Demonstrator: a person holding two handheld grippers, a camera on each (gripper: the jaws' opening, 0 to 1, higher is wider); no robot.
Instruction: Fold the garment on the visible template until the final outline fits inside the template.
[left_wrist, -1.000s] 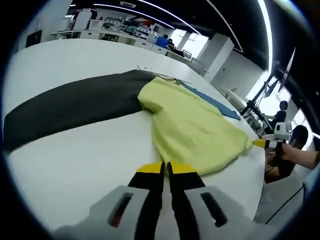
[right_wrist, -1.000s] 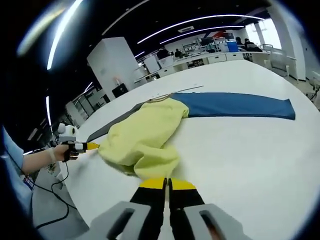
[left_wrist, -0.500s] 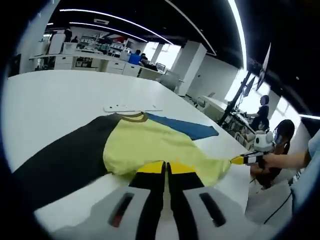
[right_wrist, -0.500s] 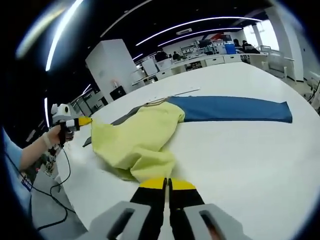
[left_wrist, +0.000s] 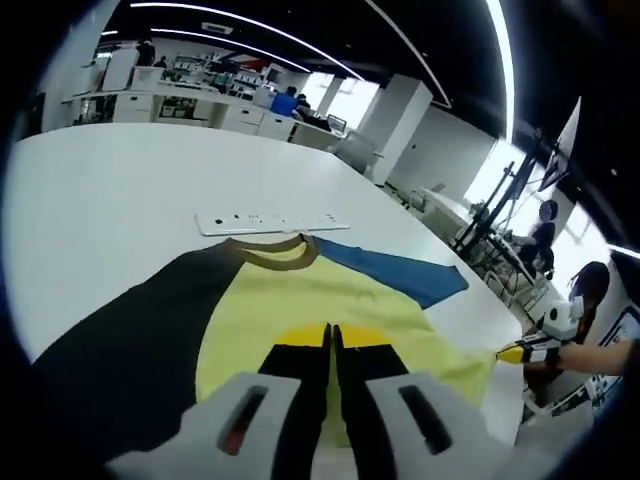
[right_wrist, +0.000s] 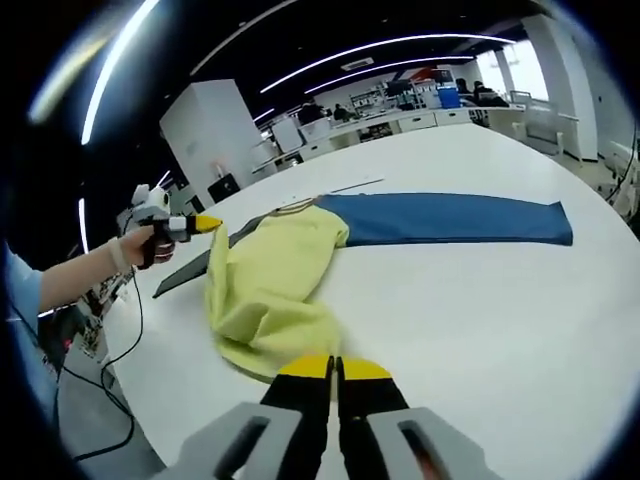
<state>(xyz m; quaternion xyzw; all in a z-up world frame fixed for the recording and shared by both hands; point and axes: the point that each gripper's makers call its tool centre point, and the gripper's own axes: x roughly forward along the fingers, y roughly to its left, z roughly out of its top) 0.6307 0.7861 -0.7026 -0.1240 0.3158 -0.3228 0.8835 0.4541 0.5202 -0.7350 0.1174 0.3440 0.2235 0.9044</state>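
Both grippers' jaws pinch the hem of the yellow shirt (right_wrist: 262, 290), left gripper (left_wrist: 331, 343) and right gripper (right_wrist: 334, 372) lifting it off the white table (right_wrist: 480, 300). Fold underway; next, carry hem toward the brown collar (left_wrist: 277, 253).

Garment (right_wrist: 270, 290) on table (right_wrist: 480, 300), body bunched near left, one sleeve (right_wrist: 450, 218) flat toward far right, other sleeve (left_wrist: 110, 340) left; strip (left_wrist: 272, 220) beyond collar (left_wrist: 272, 252).

Open-plan office or lab, large white table (right_wrist: 480, 300) ahead of the fingers, rows of desks (left_wrist: 190, 100) beyond, ceiling light strips (right_wrist: 380, 50), bright windows (right_wrist: 520, 70), white column (right_wrist: 205, 135).
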